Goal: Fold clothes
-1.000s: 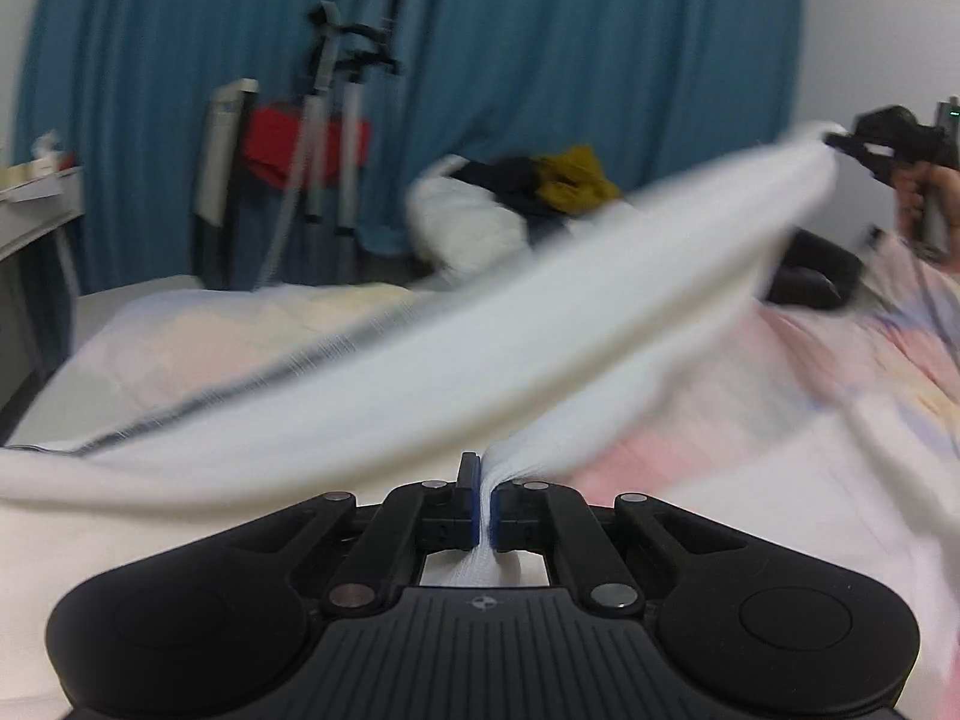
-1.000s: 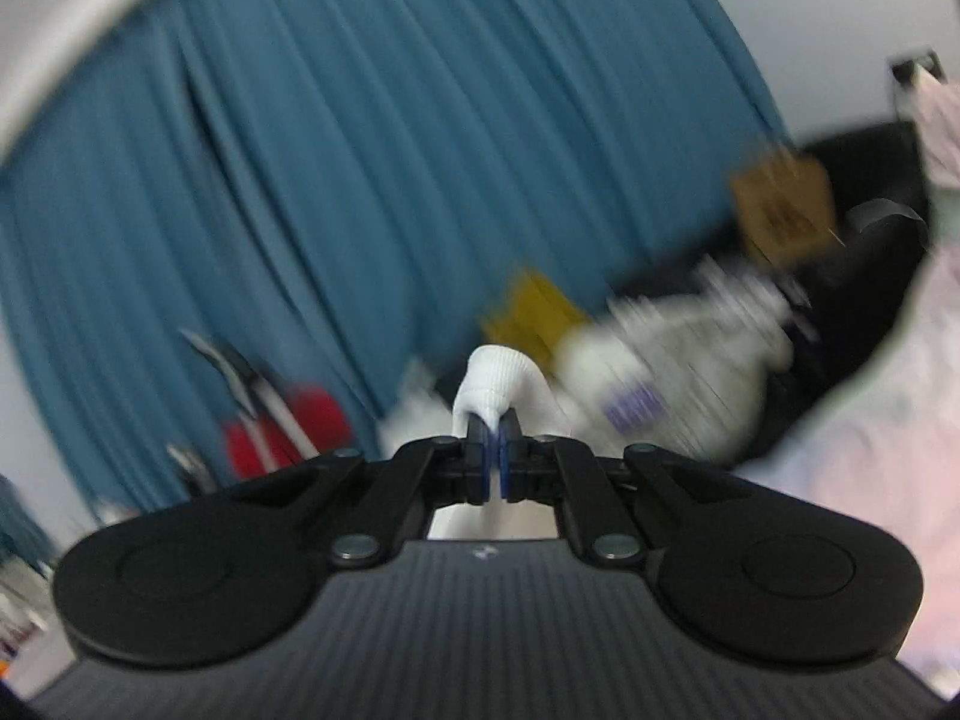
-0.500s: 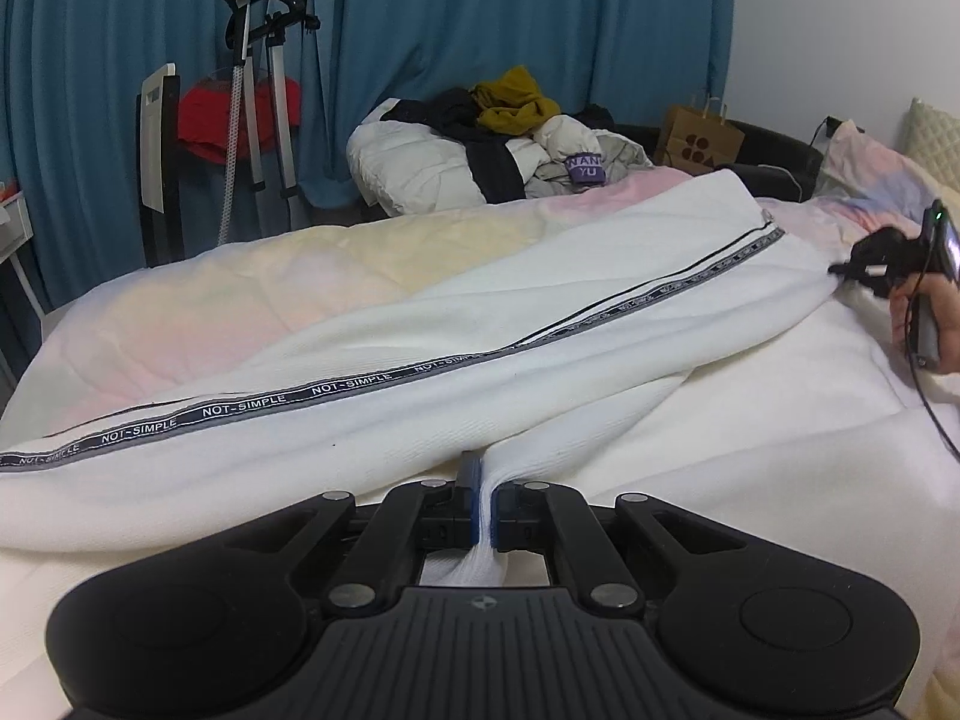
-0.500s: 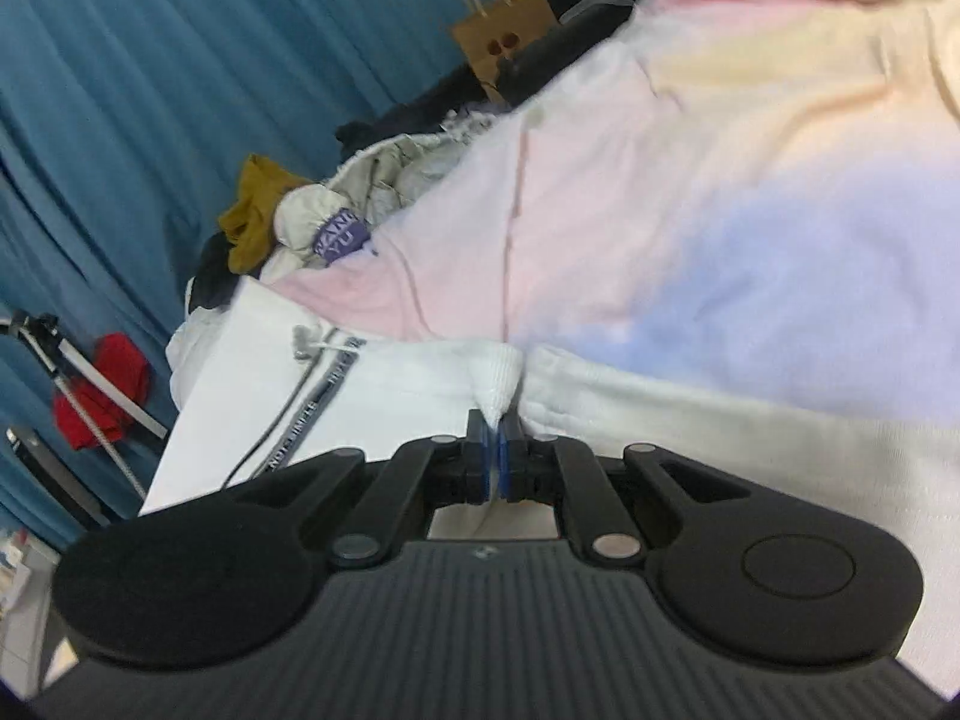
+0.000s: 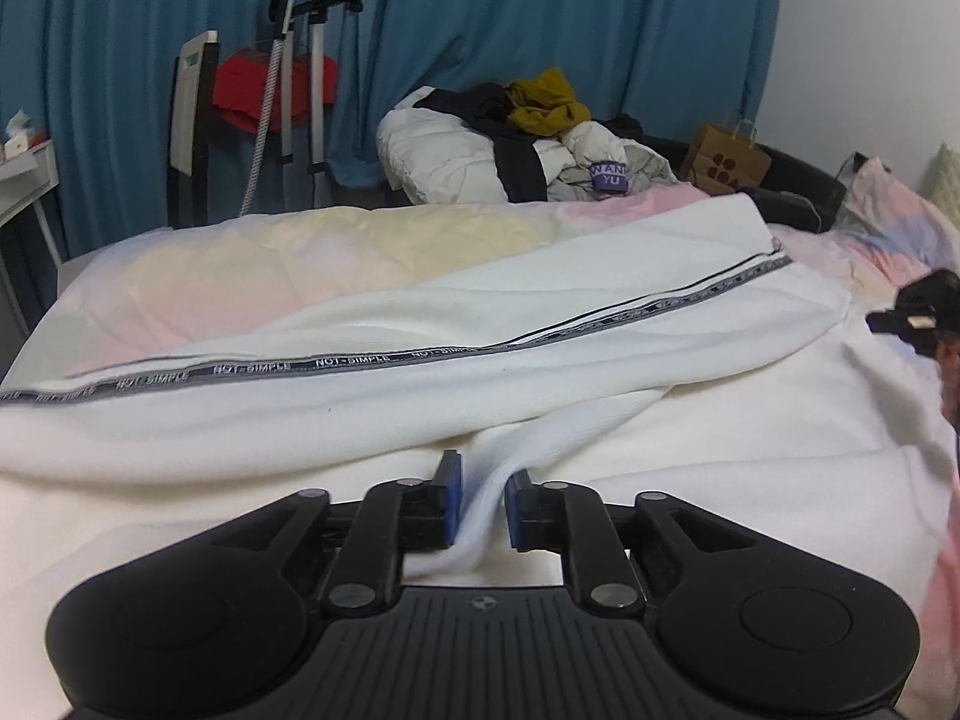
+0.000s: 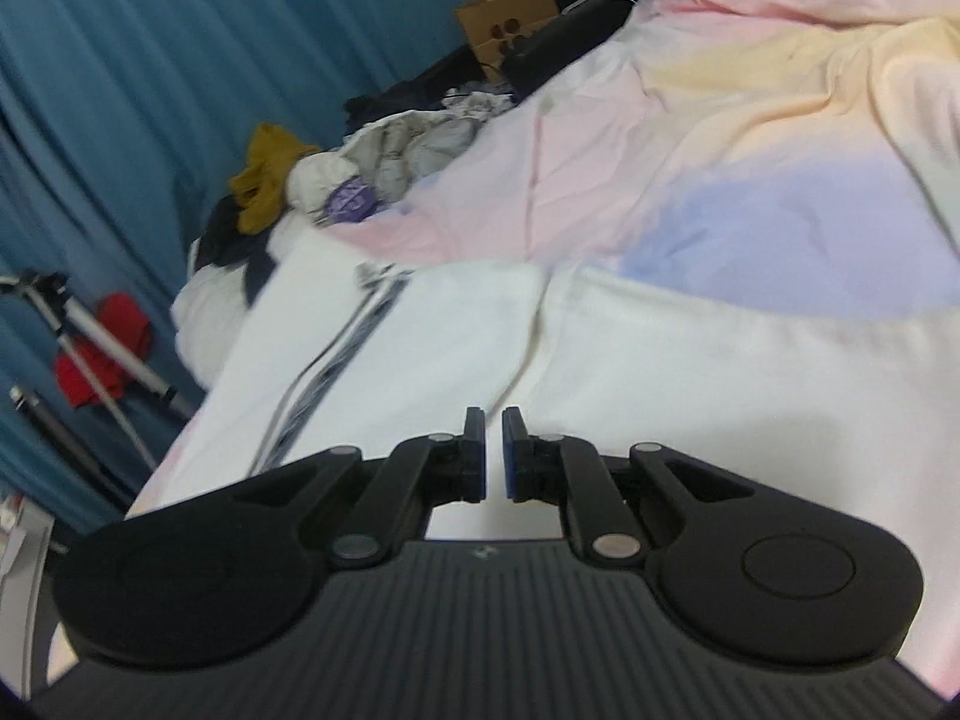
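Two grippers work over white trousers (image 5: 540, 348) spread long across a pastel bedcover (image 5: 240, 264). At far left, blue curtains (image 5: 90, 60) hang in soft pleats behind a metal tripod (image 5: 300, 90) draped with red cloth. Along the knit trousers runs a grey woven tape lettered NOT-SIMPLE. The left gripper (image 5: 483, 501) has just been opening; a bunched fold of the trousers lies between its parted jaws, loose. Beyond, a heap of clothes (image 5: 516, 144) piles up, puffy white topped with mustard fabric. A brown paper bag (image 5: 726, 162) stands further right, contents hidden. The right gripper (image 6: 493, 453) stands slightly parted, nothing between its blue pads, just above the trousers' edge.
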Available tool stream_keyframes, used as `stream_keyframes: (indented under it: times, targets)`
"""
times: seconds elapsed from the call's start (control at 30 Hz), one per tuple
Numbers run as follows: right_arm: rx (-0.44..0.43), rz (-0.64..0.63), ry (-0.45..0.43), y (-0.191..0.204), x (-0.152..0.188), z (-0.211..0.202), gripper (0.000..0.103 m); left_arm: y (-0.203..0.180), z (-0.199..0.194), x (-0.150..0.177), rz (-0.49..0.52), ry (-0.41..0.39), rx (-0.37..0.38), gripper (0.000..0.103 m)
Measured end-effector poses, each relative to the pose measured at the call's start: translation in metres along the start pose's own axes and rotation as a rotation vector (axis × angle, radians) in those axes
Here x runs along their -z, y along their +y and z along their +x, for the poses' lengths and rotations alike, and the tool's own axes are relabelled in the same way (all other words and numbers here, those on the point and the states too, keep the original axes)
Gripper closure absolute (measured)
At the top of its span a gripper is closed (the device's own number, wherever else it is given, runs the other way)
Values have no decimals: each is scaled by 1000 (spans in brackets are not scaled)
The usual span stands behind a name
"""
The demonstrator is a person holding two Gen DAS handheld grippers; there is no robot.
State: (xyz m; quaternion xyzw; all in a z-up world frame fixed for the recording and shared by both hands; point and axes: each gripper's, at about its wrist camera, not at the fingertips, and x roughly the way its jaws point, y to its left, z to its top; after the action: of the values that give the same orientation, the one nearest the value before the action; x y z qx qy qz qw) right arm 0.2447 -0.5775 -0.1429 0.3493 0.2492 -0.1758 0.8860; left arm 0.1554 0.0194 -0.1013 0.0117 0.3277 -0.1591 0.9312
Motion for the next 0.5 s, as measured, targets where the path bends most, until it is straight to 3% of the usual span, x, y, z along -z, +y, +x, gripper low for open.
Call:
stream_keyframes:
  times: [0.13, 0.2, 0.33, 0.5]
  targets:
    - [-37, -42, 4, 16, 19, -54, 93, 4, -28, 5, -109, 12, -5, 65]
    - [-57, -74, -2, 20, 28, -77, 93, 12, -47, 9, -195, 27, -6, 59]
    - [-91, -118, 14, 25, 38, -103, 93, 36, -94, 10, -365, 56, -43, 38]
    - [-111, -119, 25, 24, 36, -109, 93, 81, -167, 18, -549, 63, -81, 27]
